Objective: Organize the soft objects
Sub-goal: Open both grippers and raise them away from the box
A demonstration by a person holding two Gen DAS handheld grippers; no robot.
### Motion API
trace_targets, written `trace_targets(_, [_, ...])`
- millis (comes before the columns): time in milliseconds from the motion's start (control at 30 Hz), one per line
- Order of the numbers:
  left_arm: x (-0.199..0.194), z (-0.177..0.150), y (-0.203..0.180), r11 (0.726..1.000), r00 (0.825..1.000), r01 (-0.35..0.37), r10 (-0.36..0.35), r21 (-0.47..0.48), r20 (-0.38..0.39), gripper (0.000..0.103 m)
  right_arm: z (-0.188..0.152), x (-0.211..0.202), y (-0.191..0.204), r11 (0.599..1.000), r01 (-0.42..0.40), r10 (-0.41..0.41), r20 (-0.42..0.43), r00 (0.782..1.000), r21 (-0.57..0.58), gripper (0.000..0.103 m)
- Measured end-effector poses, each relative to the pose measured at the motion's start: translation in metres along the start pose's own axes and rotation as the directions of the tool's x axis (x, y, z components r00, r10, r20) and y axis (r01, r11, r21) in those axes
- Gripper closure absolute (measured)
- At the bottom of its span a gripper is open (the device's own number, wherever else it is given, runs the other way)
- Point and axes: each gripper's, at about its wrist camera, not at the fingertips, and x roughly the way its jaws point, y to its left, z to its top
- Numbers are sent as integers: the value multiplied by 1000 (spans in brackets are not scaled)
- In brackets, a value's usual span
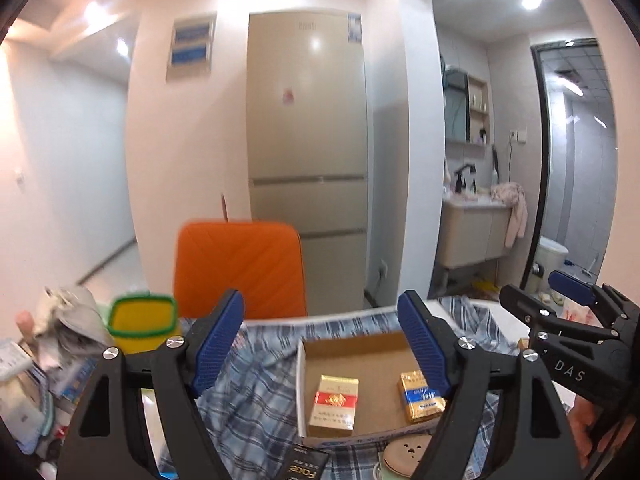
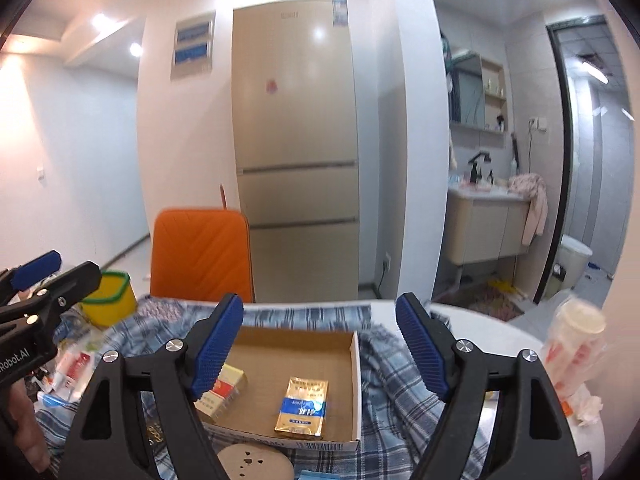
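Note:
A blue plaid cloth (image 1: 256, 400) (image 2: 396, 380) lies rumpled over the table. On it rests a shallow cardboard box (image 1: 360, 348) (image 2: 304, 348) holding a red-and-gold pack (image 1: 334, 406) (image 2: 224, 390) and a blue-and-gold pack (image 1: 420, 398) (image 2: 302, 406). My left gripper (image 1: 320, 300) (image 2: 60, 270) hovers above the box's left side, open, with nothing between its blue pads. My right gripper (image 2: 319, 304) (image 1: 540, 292) hangs beside it over the box's right side, also open and empty. Neither touches the cloth.
An orange chair back (image 1: 240, 268) stands behind the table, with a tall beige fridge (image 1: 308, 160) beyond. A yellow green-rimmed bin (image 1: 140, 320) and a crumpled grey cloth (image 1: 68, 320) sit left among clutter. A wrapped cup (image 2: 576, 340) stands right; a round tan lid (image 2: 252, 460) lies near.

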Motion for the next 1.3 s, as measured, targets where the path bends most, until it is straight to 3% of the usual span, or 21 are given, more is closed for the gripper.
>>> trace_targets(100, [-28,3,3,999,996,41,-39,-30,79,14,3,-23,3,1000,26,-25,56,998,-11,18])
trace_targets(133, [-38,2,3,999,993,44,-40,-31,112,3,2,-33,4,999,32,-31,80,996,-8,15])
trace_targets(167, [-47,1,3,999,989,27,-23,-28,146,0,2,-40,5,999,35,-34,93,995,-10,14])
trace_targets(233, [-67,-5,0,1000,972,-4,6,-10,237,0,1,-53,7,999,39,-36,120,992,-25,11])
trace_targets(300, [-79,-8,-2,1000,963,-8,6,4,269,0,0,-67,10,998,48,-41,153,987,-41,0])
trace_targets(367, [-87,-11,-1,1000,959,-2,2,1,283,0,-3,-82,9,997,64,-54,194,980,-48,0])
trace_targets(633, [-93,-39,4,1000,961,-15,21,-25,276,0,-28,-105,8,996,74,-64,216,974,-42,0])
trace_targets(967, [-71,-91,-1,1000,979,-21,20,2,201,0,-76,-83,-1,996,88,-84,139,987,-27,0])
trace_targets(1133, [-55,-113,4,997,988,-41,51,-70,148,0,-95,-74,-6,995,96,-94,131,987,-13,0])
trace_targets(1300, [-51,-120,0,998,992,-42,48,-55,119,0,-102,-71,-7,996,93,-93,121,988,-1,0])
